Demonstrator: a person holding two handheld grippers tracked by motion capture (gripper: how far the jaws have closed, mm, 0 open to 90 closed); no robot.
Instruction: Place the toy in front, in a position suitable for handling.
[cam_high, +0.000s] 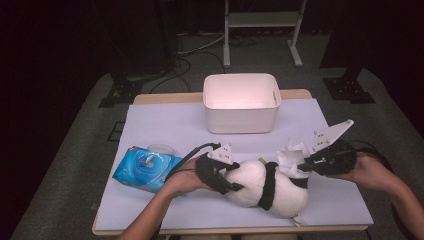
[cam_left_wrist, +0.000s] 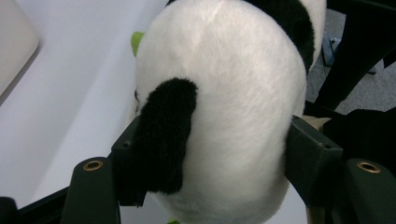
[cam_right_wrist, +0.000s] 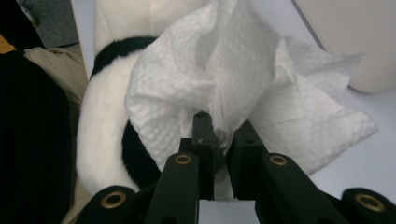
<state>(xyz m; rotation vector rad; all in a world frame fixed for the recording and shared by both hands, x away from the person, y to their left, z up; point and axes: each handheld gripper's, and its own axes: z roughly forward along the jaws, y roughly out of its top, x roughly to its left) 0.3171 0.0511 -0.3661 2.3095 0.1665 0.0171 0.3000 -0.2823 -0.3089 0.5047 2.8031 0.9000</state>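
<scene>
On the bench, left tool (cam_left_wrist: 210, 154) clamps the plush panda (cam_left_wrist: 224, 93) — right tool (cam_right_wrist: 223, 135) pinches a white wipe (cam_right_wrist: 243, 74); the high view adds a white bin (cam_high: 241, 102).

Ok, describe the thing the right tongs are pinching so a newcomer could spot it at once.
On the white table sheet, in front of the cream bin, lies a plush panda. At its right end, the right tongs pinch a crumpled white wipe: thin, dimpled sheet rather than fur.

plush panda (cam_high: 262, 187) lies at table's (cam_high: 165, 125) near edge, between left gripper (cam_high: 220, 172) and right gripper (cam_high: 305, 167). wipe (cam_high: 291, 159) on panda's right end. wipes pack (cam_high: 145, 170) left of it, bin (cam_high: 241, 102) behind.
</scene>
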